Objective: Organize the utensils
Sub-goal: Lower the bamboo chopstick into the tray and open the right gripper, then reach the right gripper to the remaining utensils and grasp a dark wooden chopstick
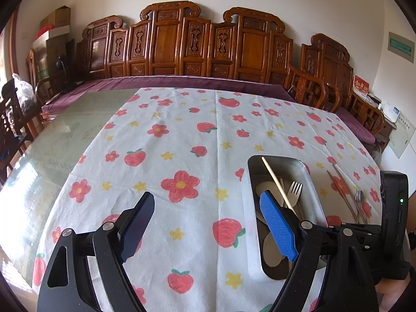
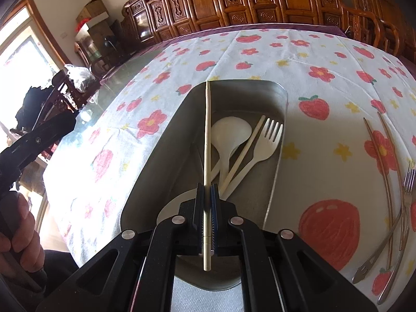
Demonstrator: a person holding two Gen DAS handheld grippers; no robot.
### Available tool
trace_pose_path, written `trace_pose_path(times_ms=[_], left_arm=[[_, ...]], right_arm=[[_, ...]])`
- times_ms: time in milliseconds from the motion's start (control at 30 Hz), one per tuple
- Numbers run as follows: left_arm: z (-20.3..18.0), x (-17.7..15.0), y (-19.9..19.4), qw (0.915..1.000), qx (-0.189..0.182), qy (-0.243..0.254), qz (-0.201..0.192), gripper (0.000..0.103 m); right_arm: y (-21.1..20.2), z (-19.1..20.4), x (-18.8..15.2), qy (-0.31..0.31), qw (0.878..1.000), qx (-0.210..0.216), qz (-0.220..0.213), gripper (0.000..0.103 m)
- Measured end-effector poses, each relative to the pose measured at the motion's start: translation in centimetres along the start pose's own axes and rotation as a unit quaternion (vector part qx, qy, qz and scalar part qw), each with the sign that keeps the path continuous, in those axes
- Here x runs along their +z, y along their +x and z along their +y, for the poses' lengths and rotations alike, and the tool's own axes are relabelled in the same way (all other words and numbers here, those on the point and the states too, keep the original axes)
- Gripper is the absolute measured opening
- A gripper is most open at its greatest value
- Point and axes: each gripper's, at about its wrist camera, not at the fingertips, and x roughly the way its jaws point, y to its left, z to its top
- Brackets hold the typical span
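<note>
The right tongs [image 2: 207,195] are clamping a pale chopstick [image 2: 207,135] near its lower end, with the stick pointing forward and its far tip reaching over the back rim of the metal tray [image 2: 282,96]. The stick is hanging above the tray, not yet lying in it. Inside the tray a white spoon [image 2: 230,132], a second pale chopstick [image 2: 245,148] and a white fork [image 2: 265,143] are lying together, their handles crossing towards the near end, and something pale and rounded is showing under the tongs, too hidden to name.

The left tongs [image 1: 208,223] are spread wide and gripping nothing, hovering over the flowered cloth on the worktop [image 1: 182,135] just to the left of the tray [image 1: 245,182], whose near side is partly covered by the blue pad of one finger.

So the sorting looks partly done: several light-coloured pieces are already gathered in the tray and the held chopstick is about to join its mate. What is remaining sits on the cloth to the right of the tray, well apart from it: a pair of metal chopsticks [image 2: 384,171] and a metal fork [image 2: 405,189], lying loosely crossed at their handle ends. Whether those belong in this tray or elsewhere cannot be judged, since no other container is showing
</note>
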Motion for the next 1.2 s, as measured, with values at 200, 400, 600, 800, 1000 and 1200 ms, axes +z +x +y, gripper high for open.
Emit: trace_pose_path(times_ms=[200, 400, 600, 800, 1000, 1200], left_arm=[[-0.2, -0.1, 0.1, 1.0000, 0.001, 0.000, 0.003, 0.080], [-1.0, -0.2, 0.0, 0.9999, -0.011, 0.001, 0.005, 0.080], [-3.6, -0.7, 0.4, 0.9992, -0.034, 0.017, 0.013, 0.080], [-6.1, -1.3, 0.3, 0.9976, -0.062, 0.027, 0.015, 0.080], [-8.7, -2.0, 0.4, 0.9959, -0.081, 0.038, 0.018, 0.080], [-11.4, -2.9, 0.3, 0.9939, -0.098, 0.046, 0.019, 0.080]], right_arm=[[0.0, 0.9, -0.3, -0.015, 0.999, 0.048, -0.005, 0.010], [-2.8, 0.0, -0.5, -0.041, 0.998, 0.043, -0.036, 0.010], [-7.7, -3.8, -1.4, -0.072, 0.995, -0.011, -0.068, 0.010], [-10.6, -10.4, -2.9, -0.066, 0.992, -0.077, -0.070, 0.010], [-10.6, -16.2, -3.9, -0.043, 0.989, -0.126, -0.058, 0.010], [-7.9, -19.3, -3.7, -0.014, 0.989, -0.139, -0.040, 0.010]])
